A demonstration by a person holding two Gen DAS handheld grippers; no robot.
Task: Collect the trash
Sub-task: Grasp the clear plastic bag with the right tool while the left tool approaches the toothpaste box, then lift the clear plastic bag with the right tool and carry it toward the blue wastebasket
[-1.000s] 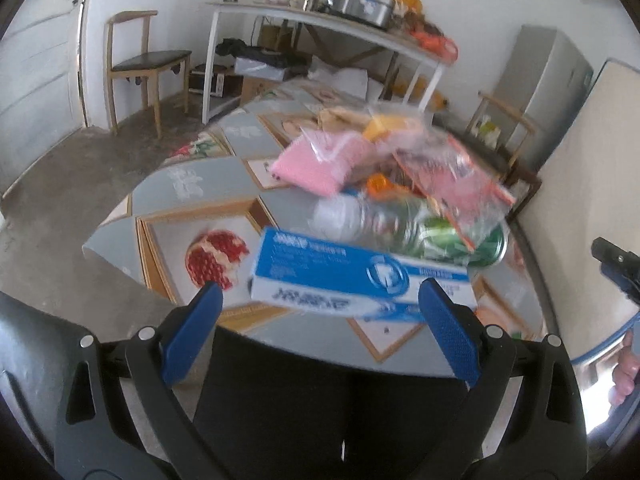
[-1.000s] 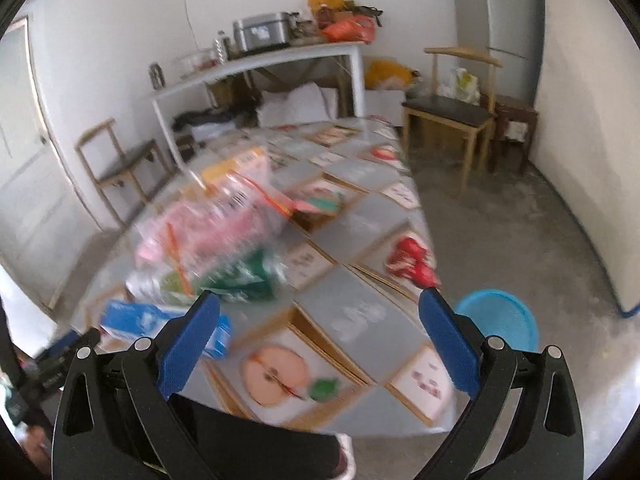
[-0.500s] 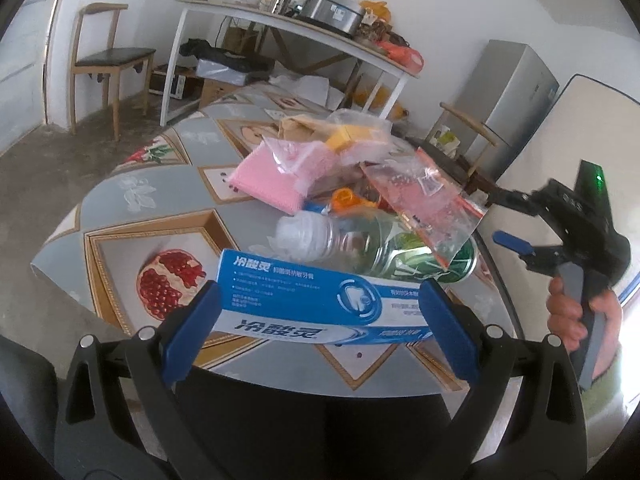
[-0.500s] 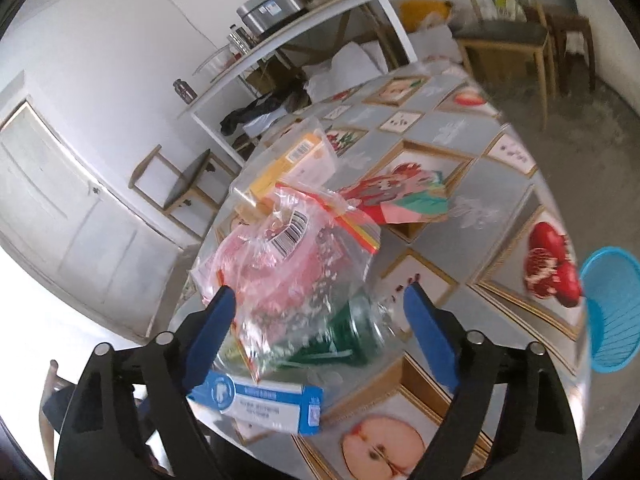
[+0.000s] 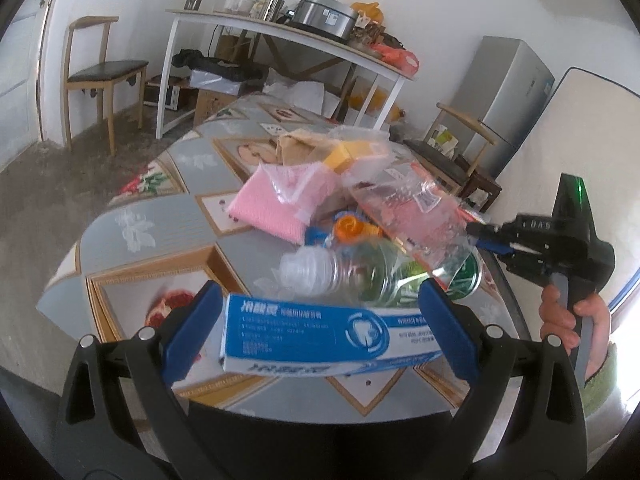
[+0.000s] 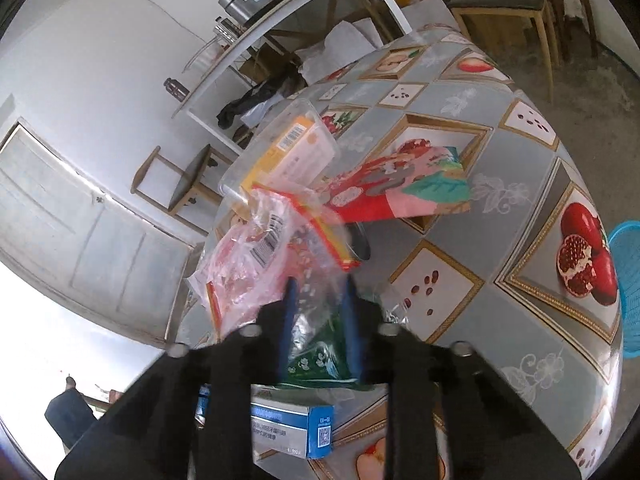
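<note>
The right gripper [image 6: 318, 300] has its blue jaws narrowing around the lower edge of a crinkled clear plastic bag with a red-and-yellow zip strip [image 6: 276, 248]; the film sits between them, though the blur hides whether the pads press it yet. From the left wrist view the same gripper [image 5: 486, 240] reaches in from the right, a person's hand [image 5: 576, 316] on its handle, its tips at that bag [image 5: 416, 216].

The left gripper [image 5: 320, 320] has its jaws spread wide, with a long blue-and-white toothpaste carton [image 5: 320, 336] lying crosswise between them; the carton's ends are close to the pads, contact unclear.

Just beyond the left jaws lies a clear plastic bottle with a green label [image 5: 360, 268], on its side under the bag. Farther out are an orange cap [image 5: 346, 226], a pink cloth pack in clear film [image 5: 280, 200] and a yellow box in a clear wrapper [image 5: 348, 156]. To the right of the right jaws lies a flat red-and-teal printed packet [image 6: 400, 188].

All of it rests on a desk covered by a grey cloth with framed fruit pictures [image 5: 160, 240]. At the far right of the right wrist view, a blue plastic basket [image 6: 628, 288] shows past the desk's edge. Beyond the desk stand a white shelf-table [image 5: 280, 36] carrying a steel pot and jars, a wooden chair [image 5: 104, 76], a silver refrigerator [image 5: 512, 100], grey concrete floor and white walls.
</note>
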